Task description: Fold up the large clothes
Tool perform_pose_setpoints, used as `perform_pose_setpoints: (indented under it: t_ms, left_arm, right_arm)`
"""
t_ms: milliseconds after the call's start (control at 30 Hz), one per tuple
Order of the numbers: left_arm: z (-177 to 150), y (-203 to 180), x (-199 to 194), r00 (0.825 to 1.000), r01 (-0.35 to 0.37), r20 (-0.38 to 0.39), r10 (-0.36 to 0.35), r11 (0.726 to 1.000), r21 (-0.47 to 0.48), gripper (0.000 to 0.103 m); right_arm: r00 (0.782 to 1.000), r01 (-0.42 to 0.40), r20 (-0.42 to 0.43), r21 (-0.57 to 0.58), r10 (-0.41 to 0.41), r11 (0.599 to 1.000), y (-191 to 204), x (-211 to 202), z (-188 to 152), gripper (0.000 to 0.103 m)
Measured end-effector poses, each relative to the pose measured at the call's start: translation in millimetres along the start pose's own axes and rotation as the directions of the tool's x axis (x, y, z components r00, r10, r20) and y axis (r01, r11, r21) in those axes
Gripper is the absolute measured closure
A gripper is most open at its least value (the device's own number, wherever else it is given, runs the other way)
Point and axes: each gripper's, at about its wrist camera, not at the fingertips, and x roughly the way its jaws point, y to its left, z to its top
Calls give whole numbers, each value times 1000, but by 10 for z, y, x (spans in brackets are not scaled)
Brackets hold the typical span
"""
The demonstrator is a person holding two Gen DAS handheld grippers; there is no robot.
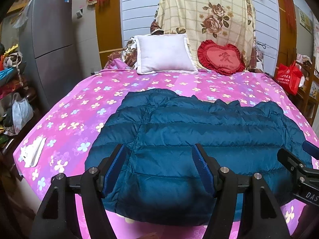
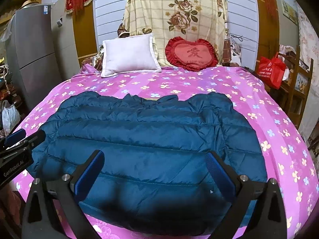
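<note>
Left gripper [image 1: 159, 153] is hovering over the near hem of the jacket [image 1: 199, 139], its blue-padded jaws standing wide apart with nothing between them. Right gripper [image 2: 155, 159] is doing the same further along the hem, jaws likewise spread and empty; whether either gripper's fingertips are touching the fabric cannot be told from these views. The jacket, a teal quilted garment, is lying flat across the near half of the bed [image 1: 69, 107], collar end pointing away, on a pink flowered sheet. A white packet [image 1: 32, 153] is lying on the sheet well to the jacket's left. At the head of the bed, a white pillow [image 1: 165, 53] and a red heart cushion [image 1: 221, 57] are leaning side by side against a floral cloth [image 1: 207, 12]. A grey fridge [image 1: 49, 45] is standing at far left, and a red bag [image 1: 289, 77] is hanging at far right.
</note>
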Motion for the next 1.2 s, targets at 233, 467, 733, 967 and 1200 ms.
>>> perform_pose_setpoints:
  t_ms: [233, 467, 733, 967, 1200]
  left_arm:
    - [-10, -23, 3, 1000, -5, 2, 5, 1000, 4, 52]
    - [-32, -40, 32, 1000, -5, -7, 5, 1000, 10, 52]
    - [-46, -39, 45, 1000, -4, -11, 4, 1000, 10, 52]
    - [-46, -34, 72, 1000, -5, -18, 5, 1000, 13, 52]
    - [-43, -31, 87, 1000, -3, -23, 3, 1000, 12, 52]
  right_arm:
    - [1000, 0, -6, 19, 0, 1000, -64, 27, -15, 0]
    - [1000, -3, -6, 12, 3, 1000, -64, 45, -21, 0]
    - [1000, -10, -17, 11, 10, 1000, -27, 82, -26, 0]
    - [1000, -9, -17, 10, 10, 1000, -19, 86, -18, 0]
    - [1000, -13, -14, 12, 13, 1000, -15, 96, -23, 0]
